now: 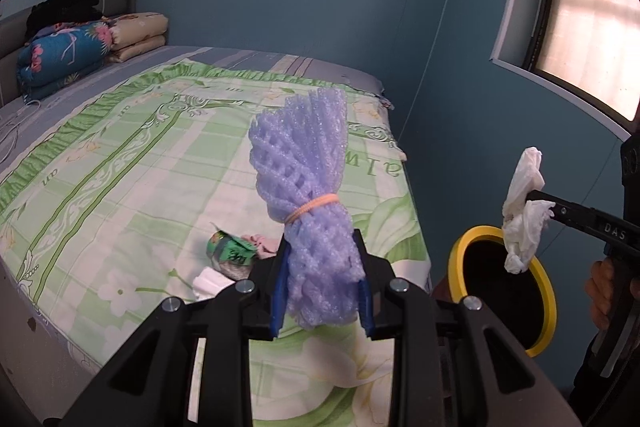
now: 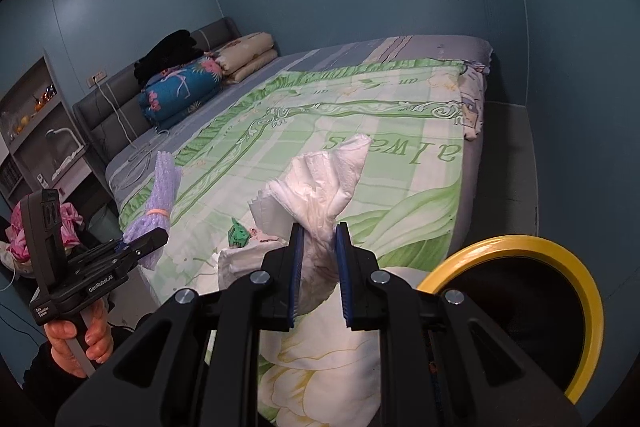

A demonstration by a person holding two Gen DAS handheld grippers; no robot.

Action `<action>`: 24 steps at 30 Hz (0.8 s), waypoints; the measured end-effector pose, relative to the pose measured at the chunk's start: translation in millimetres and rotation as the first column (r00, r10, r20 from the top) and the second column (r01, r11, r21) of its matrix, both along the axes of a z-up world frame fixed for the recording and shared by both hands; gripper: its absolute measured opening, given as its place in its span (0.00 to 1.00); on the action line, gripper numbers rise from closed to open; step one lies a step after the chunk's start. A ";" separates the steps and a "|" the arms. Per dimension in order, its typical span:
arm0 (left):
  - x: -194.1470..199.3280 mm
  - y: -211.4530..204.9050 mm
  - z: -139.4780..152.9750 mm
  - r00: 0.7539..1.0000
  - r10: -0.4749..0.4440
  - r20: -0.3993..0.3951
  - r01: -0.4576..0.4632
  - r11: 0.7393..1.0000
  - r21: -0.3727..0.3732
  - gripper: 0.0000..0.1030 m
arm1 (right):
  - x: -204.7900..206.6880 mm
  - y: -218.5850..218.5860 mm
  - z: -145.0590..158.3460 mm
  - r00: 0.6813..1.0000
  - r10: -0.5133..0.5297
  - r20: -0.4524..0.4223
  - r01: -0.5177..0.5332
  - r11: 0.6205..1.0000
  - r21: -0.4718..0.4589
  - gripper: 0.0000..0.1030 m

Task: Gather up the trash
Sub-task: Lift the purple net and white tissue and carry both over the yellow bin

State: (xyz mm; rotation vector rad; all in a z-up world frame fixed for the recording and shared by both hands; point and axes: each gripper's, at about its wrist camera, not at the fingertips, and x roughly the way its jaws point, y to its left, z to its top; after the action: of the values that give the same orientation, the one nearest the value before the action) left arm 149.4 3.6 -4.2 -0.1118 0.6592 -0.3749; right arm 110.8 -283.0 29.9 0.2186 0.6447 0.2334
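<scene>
Nearest in the left wrist view, the left gripper (image 1: 322,287) pinches a bundle of purple foam fruit netting (image 1: 306,195) between its blue pads; the bundle stands upright out of the jaws, bound round the middle by an orange rubber band (image 1: 314,207). In the right wrist view, the right gripper (image 2: 318,267) is pressed together on a crumpled white tissue (image 2: 320,195), which fans out above the pads. Each tool is carried in a person's hand; the left hand (image 2: 78,341) shows wrapped around its handle at the lower left of the right wrist view.

Just beside the right gripper, low at the right, stands a trash bin with a yellow rim (image 2: 516,247) and a dark inside, set against the foot corner of the bed (image 1: 120,167). In the left wrist view the tissue hangs over the near side of that rim.

On the green floral quilt, just past the grippers, more trash lies together: a green crumpled wrapper (image 1: 230,253), a small pink scrap (image 1: 262,242) touching it, and a white paper piece (image 1: 208,281) nearer the quilt's edge.

Farther off, at the head of the bed, folded quilts (image 1: 68,55) are stacked with dark clothing (image 1: 64,5) on top, against a grey headboard. A window (image 1: 588,11) with a red paper cut-out is in the blue wall to the right.
</scene>
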 end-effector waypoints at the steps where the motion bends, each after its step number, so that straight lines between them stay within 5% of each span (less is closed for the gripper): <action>1: -1.2 -4.5 2.1 1.000 -0.008 0.005 0.008 1.000 0.003 0.26 | -1.8 -3.3 0.9 1.000 -0.008 0.004 0.008 1.000 0.004 0.15; 24: -10.8 -112.9 23.4 0.974 -0.226 0.024 0.226 0.974 0.001 0.26 | -37.1 -90.0 8.4 0.973 -0.225 0.049 0.221 0.972 0.082 0.15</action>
State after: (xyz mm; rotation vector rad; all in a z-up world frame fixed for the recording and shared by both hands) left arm 138.6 -109.3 19.1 -0.0333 0.6493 -0.5949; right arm 73.7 -373.0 38.3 0.3540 0.5495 0.0476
